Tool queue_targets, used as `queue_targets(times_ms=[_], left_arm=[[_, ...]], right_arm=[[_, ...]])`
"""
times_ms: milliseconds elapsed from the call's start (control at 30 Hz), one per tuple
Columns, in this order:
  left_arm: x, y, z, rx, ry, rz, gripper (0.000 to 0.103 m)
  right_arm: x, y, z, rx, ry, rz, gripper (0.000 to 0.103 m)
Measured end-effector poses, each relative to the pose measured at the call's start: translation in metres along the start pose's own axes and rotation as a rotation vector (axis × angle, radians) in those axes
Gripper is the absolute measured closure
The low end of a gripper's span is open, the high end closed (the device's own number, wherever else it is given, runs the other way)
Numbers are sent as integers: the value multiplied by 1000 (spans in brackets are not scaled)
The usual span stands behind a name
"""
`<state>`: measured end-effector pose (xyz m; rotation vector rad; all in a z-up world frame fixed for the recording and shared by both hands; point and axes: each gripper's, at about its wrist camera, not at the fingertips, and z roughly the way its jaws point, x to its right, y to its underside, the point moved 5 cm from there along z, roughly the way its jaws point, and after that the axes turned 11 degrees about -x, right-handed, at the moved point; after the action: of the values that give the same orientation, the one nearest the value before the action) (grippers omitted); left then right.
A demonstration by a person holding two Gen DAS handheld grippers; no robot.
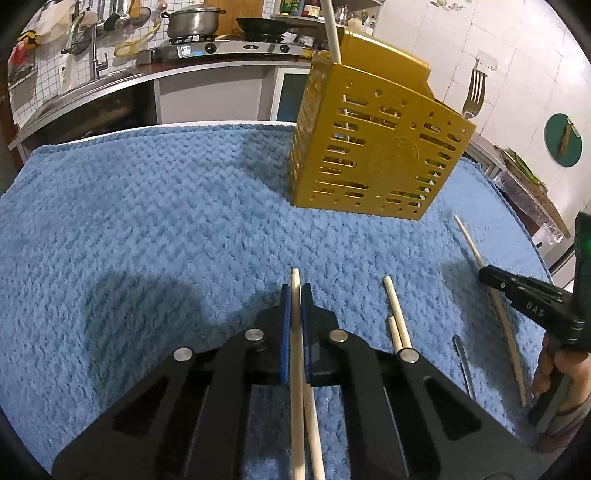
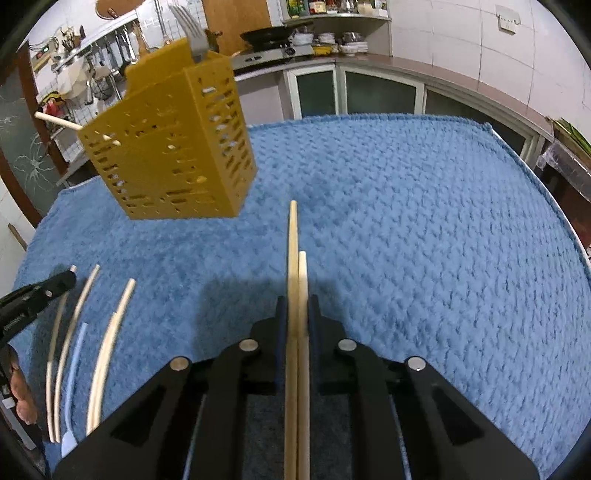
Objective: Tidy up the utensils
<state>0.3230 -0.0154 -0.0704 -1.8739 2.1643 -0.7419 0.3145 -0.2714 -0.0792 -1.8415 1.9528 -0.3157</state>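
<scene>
A gold perforated utensil holder (image 1: 373, 147) stands on the blue towel (image 1: 147, 206); it also shows in the right wrist view (image 2: 170, 147). It holds a fork (image 1: 474, 94) and a wooden chopstick (image 1: 332, 33). My left gripper (image 1: 295, 291) is shut on two wooden chopsticks (image 1: 295, 325). My right gripper (image 2: 298, 301) is shut on two other chopsticks (image 2: 293, 258); it appears at the right edge of the left wrist view (image 1: 491, 275). Loose chopsticks (image 1: 397, 314) and one more (image 1: 491, 295) lie on the towel.
A spoon-like utensil with a pale blue handle (image 2: 75, 354) lies among the loose chopsticks (image 2: 107, 343). Behind the table are a kitchen counter with a stove (image 1: 229, 48), a pot (image 1: 192, 22), a pan (image 1: 264, 26) and a sink (image 1: 74, 92). The towel's right half is bare (image 2: 443, 221).
</scene>
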Motion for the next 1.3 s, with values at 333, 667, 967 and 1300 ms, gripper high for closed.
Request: queue_targets(times_ms=[333,667,967,1300], left_arm=[[-8,2,5,-10,-1,-14,99],[-5,4,7,-11,-4,3,99],[-6,5,9,-16,-7,-1,99],[0,5,14,-34,-14,18,99]], right_arm=[[6,1,-1,-3,-24,-5,90],[19,-4,1,-5,-42,25,89],[9,-2,8,-28,-3,-19,89],[5,-6,10,-68,40,-22,91]])
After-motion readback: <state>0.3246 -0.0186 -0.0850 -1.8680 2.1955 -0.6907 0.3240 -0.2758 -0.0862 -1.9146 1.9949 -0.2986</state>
